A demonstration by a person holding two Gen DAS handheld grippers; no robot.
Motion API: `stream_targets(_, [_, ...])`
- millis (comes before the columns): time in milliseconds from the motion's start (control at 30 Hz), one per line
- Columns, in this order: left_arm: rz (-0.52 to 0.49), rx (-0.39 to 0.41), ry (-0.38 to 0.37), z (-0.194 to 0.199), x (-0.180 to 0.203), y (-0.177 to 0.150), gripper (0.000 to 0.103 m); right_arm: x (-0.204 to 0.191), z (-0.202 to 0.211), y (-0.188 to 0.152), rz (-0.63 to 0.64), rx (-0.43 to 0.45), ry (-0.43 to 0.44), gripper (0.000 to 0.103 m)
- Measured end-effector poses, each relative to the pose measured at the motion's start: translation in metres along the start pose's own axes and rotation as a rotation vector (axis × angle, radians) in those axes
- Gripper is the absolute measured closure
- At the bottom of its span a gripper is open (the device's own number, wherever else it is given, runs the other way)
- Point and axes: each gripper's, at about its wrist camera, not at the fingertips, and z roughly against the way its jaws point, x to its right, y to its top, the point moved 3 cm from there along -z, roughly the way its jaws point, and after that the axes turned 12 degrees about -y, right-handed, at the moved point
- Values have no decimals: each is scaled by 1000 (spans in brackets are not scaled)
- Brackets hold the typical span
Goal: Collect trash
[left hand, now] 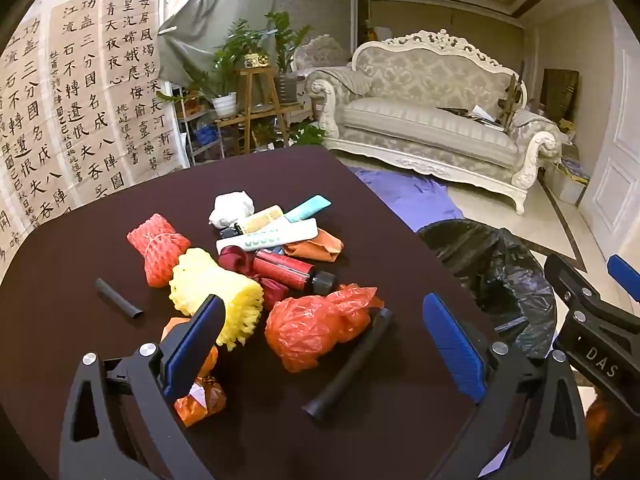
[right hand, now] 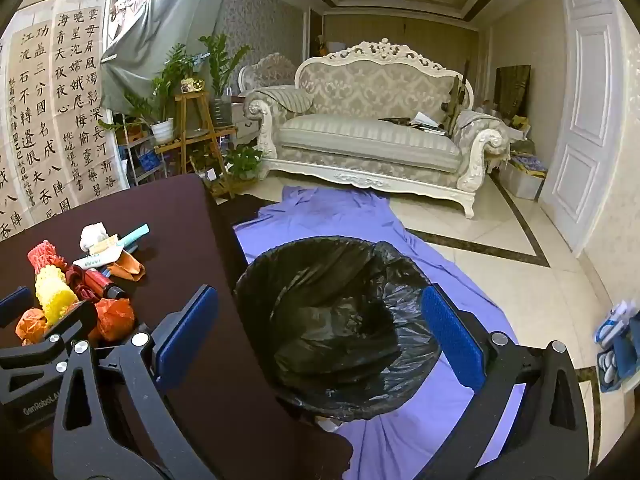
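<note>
A pile of trash lies on the dark round table (left hand: 72, 264): a red foam net (left hand: 158, 254), a yellow foam net (left hand: 216, 296), an orange plastic bag (left hand: 316, 326), a red bottle (left hand: 292, 270), a white tube (left hand: 268, 236), crumpled white paper (left hand: 232, 208) and a black tube (left hand: 352, 364). My left gripper (left hand: 324, 340) is open above the orange bag and black tube, holding nothing. My right gripper (right hand: 316, 332) is open and empty above the bin lined with a black bag (right hand: 340, 320), right of the table. The bin also shows in the left wrist view (left hand: 500, 276).
A short black tube (left hand: 119, 299) lies apart at the table's left. A purple cloth (right hand: 360, 216) covers the floor under the bin. A sofa (right hand: 368, 132), a plant stand (right hand: 196, 136) and a white door (right hand: 580, 120) stand beyond. Calligraphy sheets (left hand: 60, 112) hang at the left.
</note>
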Motion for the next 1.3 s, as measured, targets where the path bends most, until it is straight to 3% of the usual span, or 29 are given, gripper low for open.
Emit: stream_targets(1300, [39, -1, -3, 3, -8, -1, 7, 2, -3, -3, -4, -27, 4, 4])
